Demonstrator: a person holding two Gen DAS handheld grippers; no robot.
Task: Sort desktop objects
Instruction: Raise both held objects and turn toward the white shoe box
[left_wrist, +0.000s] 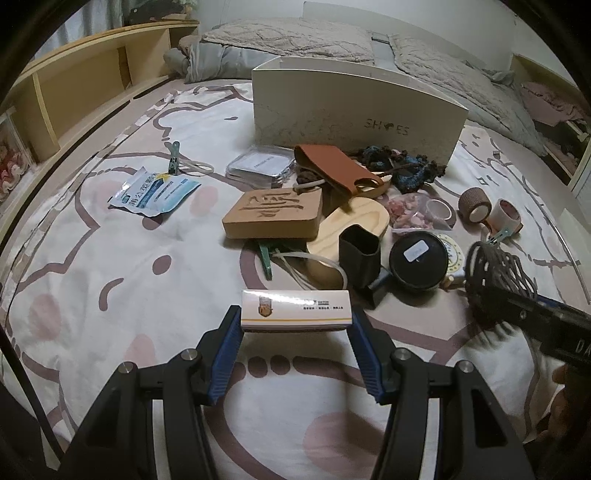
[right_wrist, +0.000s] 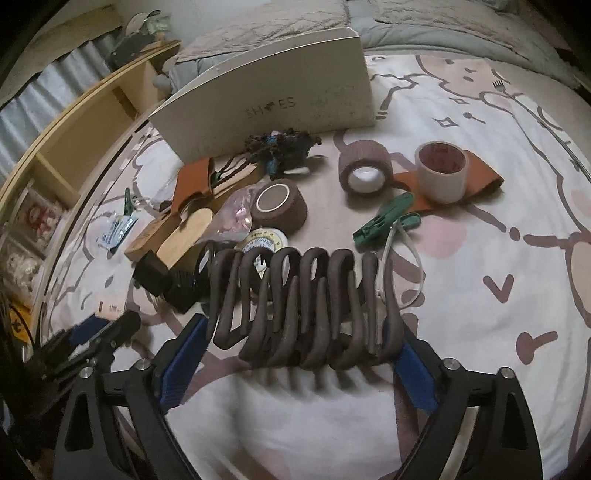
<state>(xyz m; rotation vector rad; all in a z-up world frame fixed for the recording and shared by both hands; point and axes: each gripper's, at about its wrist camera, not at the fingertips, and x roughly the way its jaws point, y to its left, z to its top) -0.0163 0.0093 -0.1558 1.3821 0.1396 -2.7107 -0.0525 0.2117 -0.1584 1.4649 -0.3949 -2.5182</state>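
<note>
My left gripper (left_wrist: 295, 321) is shut on a small white box (left_wrist: 295, 308) with a printed label, gripped by its two ends just above the patterned bedsheet (left_wrist: 129, 295). My right gripper (right_wrist: 301, 332) is shut on a brown hair claw clip (right_wrist: 295, 306), whose curved teeth span the gap between the blue pads; the clip hangs over the sheet and casts a shadow below. In the left wrist view the same claw clip (left_wrist: 495, 273) shows at the right edge. A white shoe box (left_wrist: 354, 110) stands open-topped behind the pile of objects.
In the pile lie a carved wooden block (left_wrist: 273, 214), a black cup (left_wrist: 360, 254), a black round tin (left_wrist: 419, 258), brown tape rolls (right_wrist: 364, 166), a green clothespin (right_wrist: 384, 218) and a blue packet (left_wrist: 155, 192). A wooden shelf (left_wrist: 74, 88) runs along the left.
</note>
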